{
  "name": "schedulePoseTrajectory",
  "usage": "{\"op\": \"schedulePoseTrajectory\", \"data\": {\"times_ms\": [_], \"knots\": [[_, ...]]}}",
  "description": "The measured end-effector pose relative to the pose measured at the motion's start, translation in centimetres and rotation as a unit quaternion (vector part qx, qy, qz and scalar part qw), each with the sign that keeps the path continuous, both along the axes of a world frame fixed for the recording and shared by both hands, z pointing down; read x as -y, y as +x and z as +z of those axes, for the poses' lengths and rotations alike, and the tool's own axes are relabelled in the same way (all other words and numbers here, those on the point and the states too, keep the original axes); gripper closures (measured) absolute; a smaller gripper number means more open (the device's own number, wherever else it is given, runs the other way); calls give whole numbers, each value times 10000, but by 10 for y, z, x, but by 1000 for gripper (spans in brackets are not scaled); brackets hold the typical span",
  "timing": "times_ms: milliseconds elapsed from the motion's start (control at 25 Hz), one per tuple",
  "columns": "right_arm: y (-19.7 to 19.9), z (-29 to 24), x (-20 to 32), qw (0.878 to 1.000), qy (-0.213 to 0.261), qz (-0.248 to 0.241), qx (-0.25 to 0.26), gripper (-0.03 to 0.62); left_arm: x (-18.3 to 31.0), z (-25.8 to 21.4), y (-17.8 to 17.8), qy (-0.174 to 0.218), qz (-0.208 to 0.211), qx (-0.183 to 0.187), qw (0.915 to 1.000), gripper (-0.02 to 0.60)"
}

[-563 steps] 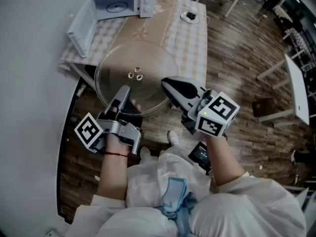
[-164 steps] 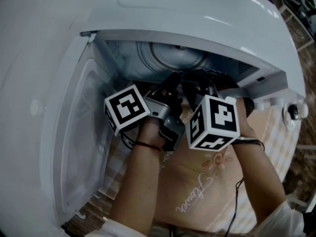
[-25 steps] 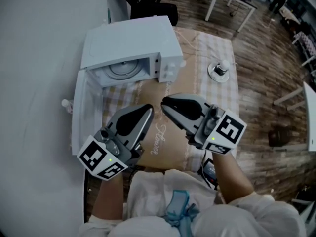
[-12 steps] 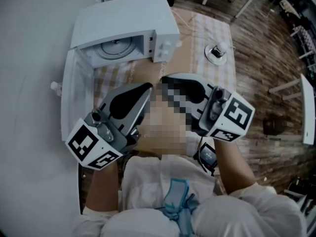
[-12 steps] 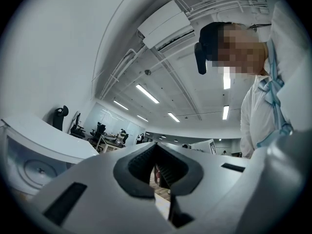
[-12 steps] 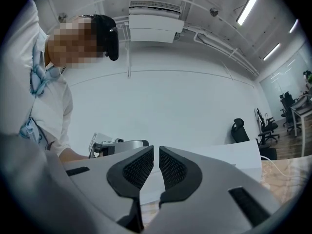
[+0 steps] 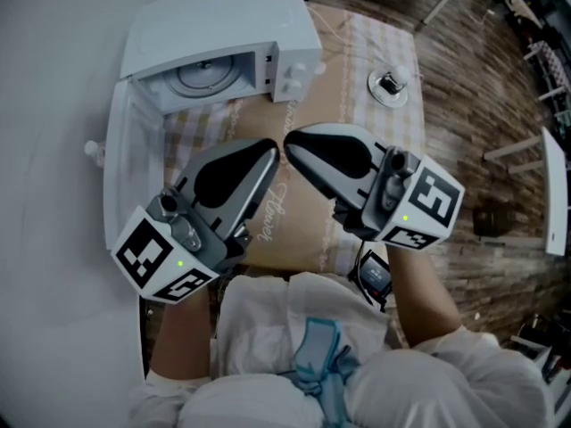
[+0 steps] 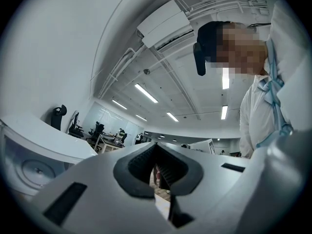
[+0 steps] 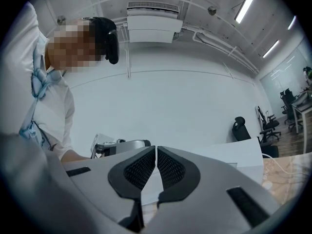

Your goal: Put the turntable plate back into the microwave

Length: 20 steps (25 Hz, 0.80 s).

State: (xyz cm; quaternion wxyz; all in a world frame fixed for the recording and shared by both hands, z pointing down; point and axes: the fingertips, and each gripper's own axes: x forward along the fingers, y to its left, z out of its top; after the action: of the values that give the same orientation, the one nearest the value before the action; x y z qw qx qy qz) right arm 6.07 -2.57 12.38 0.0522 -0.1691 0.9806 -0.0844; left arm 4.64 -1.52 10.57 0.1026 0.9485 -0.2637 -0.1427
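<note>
Left gripper is resting closed, right gripper has just been closing, both empty; the turntable plate ahead, inside the microwave, may be sitting off-centre and wobbling.

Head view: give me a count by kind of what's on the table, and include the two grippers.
White microwave, door open: 1
Round glass turntable plate inside it: 1
Small round white object beside the microwave: 1
Handheld grippers: 2 (left gripper shut; right gripper jaws just closed further; both empty)
Total: 5
</note>
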Motion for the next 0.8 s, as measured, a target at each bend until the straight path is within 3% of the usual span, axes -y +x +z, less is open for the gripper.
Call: {"op": "schedulePoseTrajectory", "data": {"times_ms": [800], "knots": [[4, 1, 5, 10000, -72, 29, -26, 554, 4, 1, 1, -38, -5, 9, 10000, 580]]}}
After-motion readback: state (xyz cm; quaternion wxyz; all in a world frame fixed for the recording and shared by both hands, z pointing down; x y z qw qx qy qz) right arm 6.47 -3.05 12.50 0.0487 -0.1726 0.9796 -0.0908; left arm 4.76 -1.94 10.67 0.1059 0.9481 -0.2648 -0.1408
